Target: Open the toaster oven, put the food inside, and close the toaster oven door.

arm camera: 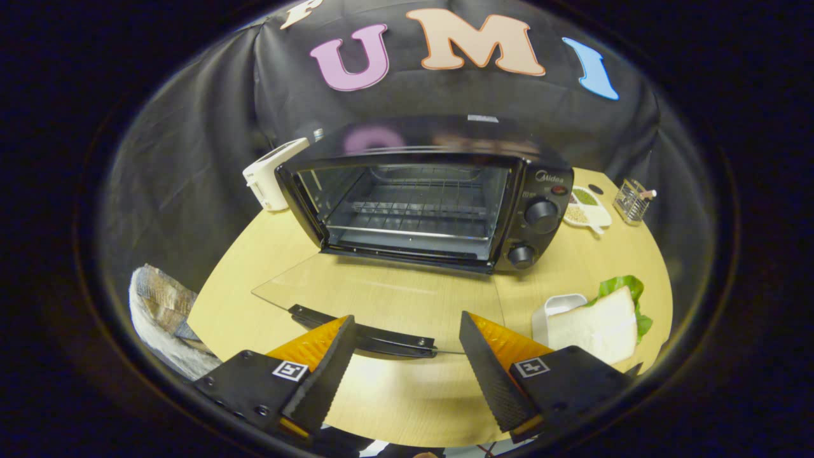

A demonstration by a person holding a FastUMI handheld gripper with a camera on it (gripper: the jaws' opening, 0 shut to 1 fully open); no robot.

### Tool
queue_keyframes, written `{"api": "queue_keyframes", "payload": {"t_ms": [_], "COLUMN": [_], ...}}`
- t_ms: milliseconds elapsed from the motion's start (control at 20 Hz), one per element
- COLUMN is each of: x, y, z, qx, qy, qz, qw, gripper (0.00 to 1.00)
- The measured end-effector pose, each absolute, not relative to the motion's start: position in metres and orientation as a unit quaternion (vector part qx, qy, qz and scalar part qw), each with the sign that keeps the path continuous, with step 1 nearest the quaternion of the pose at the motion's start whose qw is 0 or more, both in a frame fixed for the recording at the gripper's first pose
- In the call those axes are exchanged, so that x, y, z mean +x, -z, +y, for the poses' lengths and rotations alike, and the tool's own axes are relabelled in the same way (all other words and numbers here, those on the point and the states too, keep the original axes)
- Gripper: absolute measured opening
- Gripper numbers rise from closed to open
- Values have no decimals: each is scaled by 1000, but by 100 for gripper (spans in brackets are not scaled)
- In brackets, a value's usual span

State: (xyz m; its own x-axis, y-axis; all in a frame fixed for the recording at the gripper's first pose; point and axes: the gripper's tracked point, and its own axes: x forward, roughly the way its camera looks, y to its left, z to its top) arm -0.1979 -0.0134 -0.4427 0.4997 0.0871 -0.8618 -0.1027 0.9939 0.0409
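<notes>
A black toaster oven (540,191) stands at the back of the wooden table (591,267) with its glass door (381,299) folded down flat toward me. The door's black handle (362,334) lies just ahead of my fingers. Inside the oven a wire rack (413,213) is bare. A slice of white bread on a lettuce leaf (601,324) rests to the right of my right finger, beside a small white dish (559,305). My gripper (407,334) is open, its fingers wide apart with nothing between them.
A white appliance (273,175) stands left of the oven. Right of the oven are a divided white dish with spices (588,210) and a clear holder (631,200). A woven basket with cloth (162,312) sits off the table's left edge.
</notes>
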Motion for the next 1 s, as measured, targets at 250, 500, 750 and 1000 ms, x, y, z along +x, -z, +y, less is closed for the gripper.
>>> {"api": "queue_keyframes", "payload": {"t_ms": [250,500,750,1000], "x": [-208,-217,-222,-215], "y": [464,481,491,486], "z": [-15,-17,-20,-20], "qx": [4,14,12,33], "qy": [-45,-38,-35,-33], "qz": [523,544,555,547], "qw": [851,838,831,836], "gripper": [100,100,100,99]}}
